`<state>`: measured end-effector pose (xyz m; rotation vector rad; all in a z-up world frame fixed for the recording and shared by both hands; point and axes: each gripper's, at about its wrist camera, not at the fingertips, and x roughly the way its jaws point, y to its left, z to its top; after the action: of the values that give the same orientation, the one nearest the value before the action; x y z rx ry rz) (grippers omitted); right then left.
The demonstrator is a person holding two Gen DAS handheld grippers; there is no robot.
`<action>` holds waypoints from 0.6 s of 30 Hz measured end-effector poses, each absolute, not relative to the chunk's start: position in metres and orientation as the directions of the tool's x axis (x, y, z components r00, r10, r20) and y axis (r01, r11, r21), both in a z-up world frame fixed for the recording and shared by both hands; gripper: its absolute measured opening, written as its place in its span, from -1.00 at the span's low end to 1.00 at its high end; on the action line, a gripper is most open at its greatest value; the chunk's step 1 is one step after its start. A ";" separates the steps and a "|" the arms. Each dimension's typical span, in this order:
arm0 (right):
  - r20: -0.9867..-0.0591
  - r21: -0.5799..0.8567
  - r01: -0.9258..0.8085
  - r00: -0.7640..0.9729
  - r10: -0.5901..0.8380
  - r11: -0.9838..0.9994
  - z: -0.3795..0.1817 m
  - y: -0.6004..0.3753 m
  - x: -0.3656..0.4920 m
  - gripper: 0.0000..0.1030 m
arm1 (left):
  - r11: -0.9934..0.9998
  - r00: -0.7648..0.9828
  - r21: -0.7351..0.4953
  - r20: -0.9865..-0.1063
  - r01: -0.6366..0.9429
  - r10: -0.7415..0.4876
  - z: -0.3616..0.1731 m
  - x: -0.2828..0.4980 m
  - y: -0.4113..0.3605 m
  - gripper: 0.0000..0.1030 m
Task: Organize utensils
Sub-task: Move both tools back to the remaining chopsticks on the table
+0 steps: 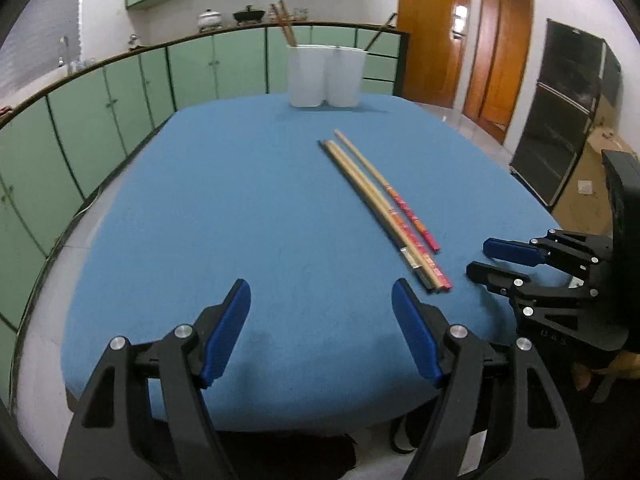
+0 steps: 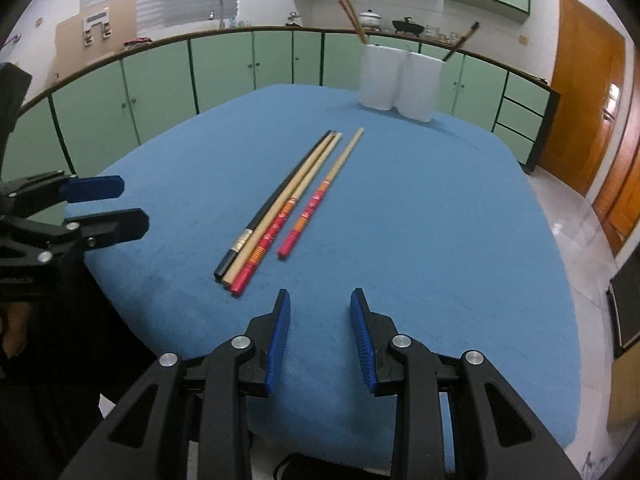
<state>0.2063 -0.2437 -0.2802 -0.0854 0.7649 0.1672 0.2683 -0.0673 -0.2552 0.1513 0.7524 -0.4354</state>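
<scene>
Several chopsticks (image 1: 380,204) lie on the blue table (image 1: 240,208): a black one, wooden ones with red handles, and one red-handled stick slightly apart; they also show in the right wrist view (image 2: 288,204). Two white cups (image 1: 326,76) stand at the far edge, also in the right wrist view (image 2: 398,82); the left cup holds brown chopsticks (image 1: 286,26), the right a dark one. My left gripper (image 1: 320,296) is open and empty, near the chopsticks' handle ends. My right gripper (image 2: 318,300) is open and empty just before the handles; it also shows in the left wrist view (image 1: 480,258).
Green cabinets (image 1: 120,92) with a counter curve behind the table. Wooden doors (image 1: 436,32) and a black cabinet (image 1: 560,112) stand at the right. The left gripper (image 2: 128,204) shows at the left of the right wrist view.
</scene>
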 end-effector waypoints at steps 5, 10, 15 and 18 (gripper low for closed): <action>-0.679 -0.026 -0.216 0.720 0.142 0.976 -0.283 -0.232 0.213 -0.39 | 0.908 0.645 -0.012 -0.700 0.419 -0.307 -0.259 0.270 -0.051 0.38; -0.671 -0.028 -0.224 0.727 0.148 0.974 -0.283 -0.230 0.227 -0.39 | 0.896 0.613 -0.027 -0.720 0.443 -0.325 -0.269 0.266 -0.057 0.38; -0.675 -0.007 -0.206 0.723 0.148 0.979 -0.284 -0.241 0.237 -0.78 | 0.875 0.583 -0.031 -0.734 0.484 -0.348 -0.277 0.260 -0.074 0.38; -0.680 0.005 -0.159 0.724 0.120 0.987 -0.283 -0.259 0.237 -0.88 | 0.867 0.571 -0.036 -0.739 0.497 -0.358 -0.280 0.259 -0.086 0.38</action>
<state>0.2371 -0.2592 -0.2834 -0.0550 0.7459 0.1543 0.2592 -0.0863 -0.2801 0.1838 0.8219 -0.5052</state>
